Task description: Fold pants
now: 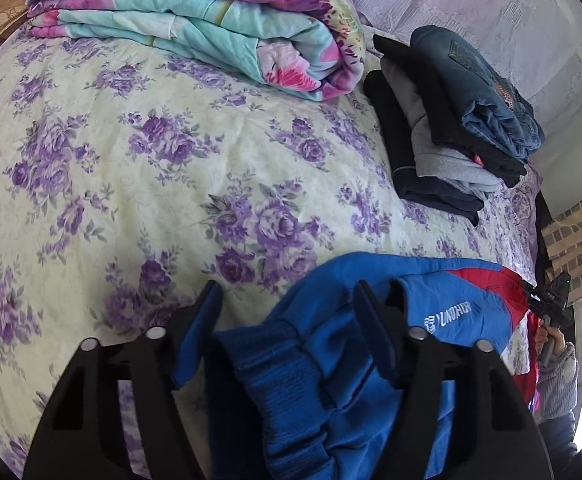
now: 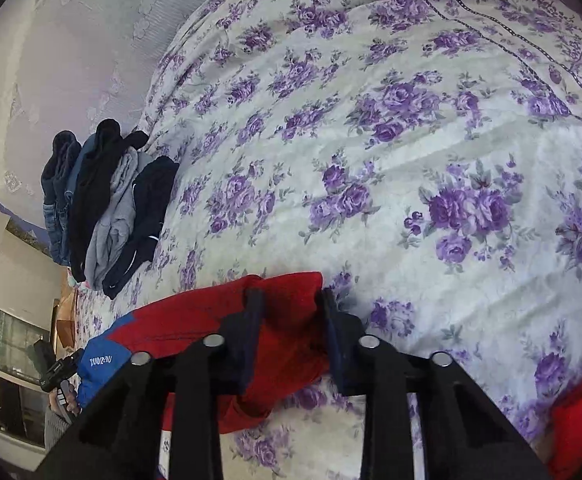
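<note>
The pants (image 1: 443, 304) are blue with a red part and white lettering. They lie on the flowered bedsheet (image 1: 131, 184) near its front edge. In the left wrist view my left gripper (image 1: 289, 304) has the bunched blue ribbed end of the pants filling the space between its fingers, and the pads press on it. In the right wrist view my right gripper (image 2: 291, 300) is shut on the red end of the pants (image 2: 195, 316). The red cloth fills the narrow gap between its fingers. Each view shows the other gripper small at its edge, held by a hand.
A folded turquoise and pink quilt (image 1: 211, 20) lies at the far side of the bed. A stack of folded dark, grey and denim clothes (image 1: 451, 120) (image 2: 107, 208) sits by the wall. The wide flowered sheet (image 2: 411, 140) stretches beyond the pants. The bed's edge is near the pants.
</note>
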The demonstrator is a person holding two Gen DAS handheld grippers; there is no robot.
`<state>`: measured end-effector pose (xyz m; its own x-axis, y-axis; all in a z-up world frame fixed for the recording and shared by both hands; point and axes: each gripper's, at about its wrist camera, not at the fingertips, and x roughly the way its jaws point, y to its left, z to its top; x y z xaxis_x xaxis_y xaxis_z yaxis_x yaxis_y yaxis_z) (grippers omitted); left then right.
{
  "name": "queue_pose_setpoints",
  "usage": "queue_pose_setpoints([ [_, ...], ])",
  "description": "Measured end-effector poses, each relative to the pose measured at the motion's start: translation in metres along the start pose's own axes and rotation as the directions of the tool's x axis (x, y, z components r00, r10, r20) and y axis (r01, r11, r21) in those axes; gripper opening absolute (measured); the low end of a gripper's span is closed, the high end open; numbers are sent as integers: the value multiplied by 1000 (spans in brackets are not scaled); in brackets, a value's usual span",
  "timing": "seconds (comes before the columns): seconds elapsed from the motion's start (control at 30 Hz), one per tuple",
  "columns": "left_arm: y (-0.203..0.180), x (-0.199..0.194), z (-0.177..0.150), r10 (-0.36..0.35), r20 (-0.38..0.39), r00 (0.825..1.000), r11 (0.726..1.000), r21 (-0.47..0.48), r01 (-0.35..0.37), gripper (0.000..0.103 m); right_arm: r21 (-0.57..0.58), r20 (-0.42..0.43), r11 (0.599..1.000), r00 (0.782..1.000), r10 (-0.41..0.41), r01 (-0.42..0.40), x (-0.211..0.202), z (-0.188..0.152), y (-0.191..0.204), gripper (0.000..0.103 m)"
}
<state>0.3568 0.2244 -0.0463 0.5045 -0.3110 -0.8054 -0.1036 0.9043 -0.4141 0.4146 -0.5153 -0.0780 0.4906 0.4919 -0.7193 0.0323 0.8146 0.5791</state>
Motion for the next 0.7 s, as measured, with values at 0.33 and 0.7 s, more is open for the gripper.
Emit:
queue_pose_setpoints([
  [0.33,1,-20,2,-93,62,994,996,11,92,11,-34,103,999,994,39,-36,-44,-3,21,15],
  [0.7,9,-35,-6,-63,63,996,997,-48,66,46,-3,128,1000,991,25,-25,-79,-24,15,6],
])
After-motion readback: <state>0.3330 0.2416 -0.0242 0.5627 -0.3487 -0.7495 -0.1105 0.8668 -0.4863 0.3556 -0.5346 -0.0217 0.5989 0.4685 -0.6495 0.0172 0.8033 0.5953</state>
